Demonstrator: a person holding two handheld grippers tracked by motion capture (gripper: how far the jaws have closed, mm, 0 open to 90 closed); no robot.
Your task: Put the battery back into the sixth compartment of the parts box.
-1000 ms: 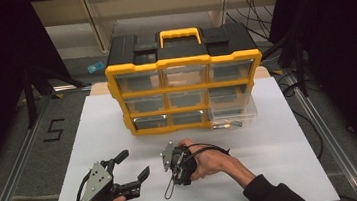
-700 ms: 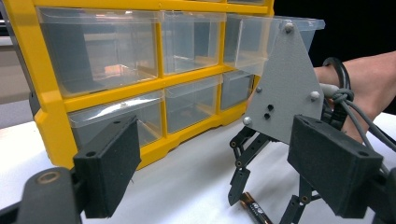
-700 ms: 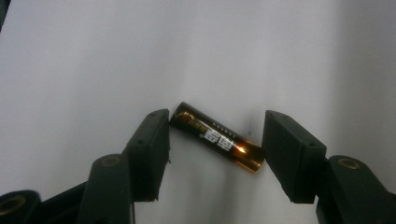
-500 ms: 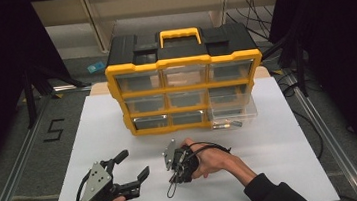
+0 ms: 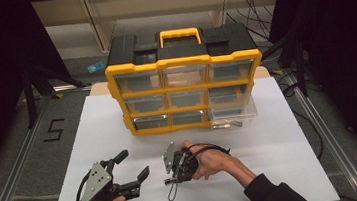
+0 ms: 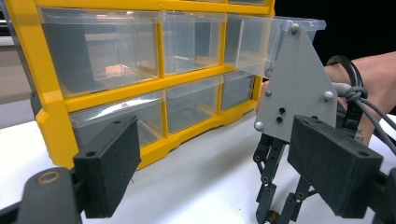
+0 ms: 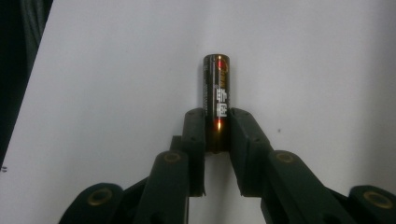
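A dark AA battery [image 7: 217,88] with gold and red print lies on the white sheet, and my right gripper [image 7: 217,135] is shut on its near end. Its jaws have just been closing, with the battery between them. From above, the right gripper [image 5: 172,177] points down at the sheet in front of the yellow drawer organizer [image 5: 182,60]. My left gripper [image 5: 134,166] rests to its left with its jaws wide open and nothing between them. In the left gripper view the open jaws [image 6: 219,172] frame the organizer [image 6: 51,126] and the right gripper's grey plate [image 6: 296,88].
The organizer's bottom right clear drawer [image 5: 240,108] is pulled out, with small batteries [image 5: 224,124] in it. The other drawers are pushed in. The white sheet [image 5: 281,140] covers the table, with metal rails along both sides.
The right gripper's jaws have closed onto the battery. Both hands stay where they were.
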